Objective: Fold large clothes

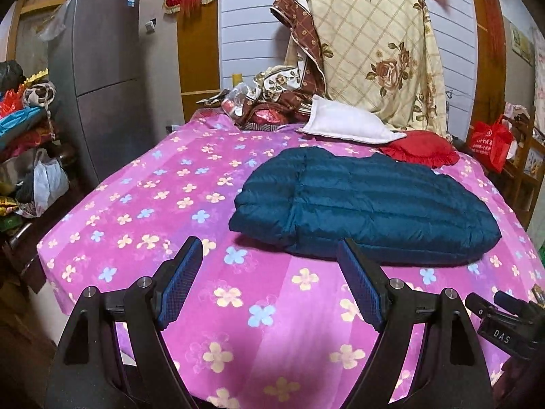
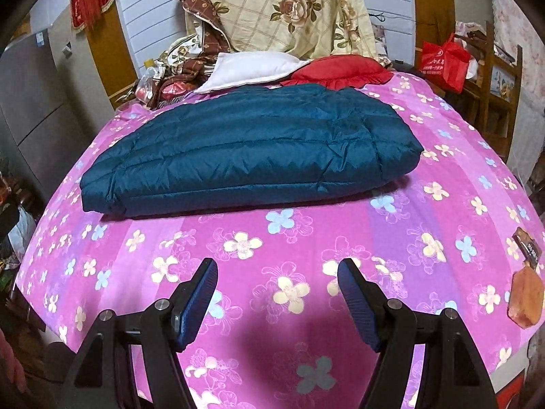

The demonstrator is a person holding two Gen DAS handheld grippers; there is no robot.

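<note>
A dark teal quilted down jacket (image 1: 368, 204) lies folded into a flat bundle on the pink flowered bed sheet (image 1: 170, 211). It also shows in the right wrist view (image 2: 245, 150), lying across the bed (image 2: 279, 255). My left gripper (image 1: 270, 248) is open and empty, held above the sheet just in front of the jacket's near left edge. My right gripper (image 2: 277, 269) is open and empty, held above the sheet a short way in front of the jacket. Part of the right gripper shows at the right edge of the left wrist view (image 1: 507, 323).
A white pillow (image 1: 351, 124) and a red cushion (image 1: 422, 151) lie behind the jacket. A floral quilt (image 1: 378, 44) hangs at the bed's head. A grey fridge (image 1: 102, 78) stands left. A red bag (image 2: 442, 61) sits right. An orange object (image 2: 526, 298) lies at the bed's right edge.
</note>
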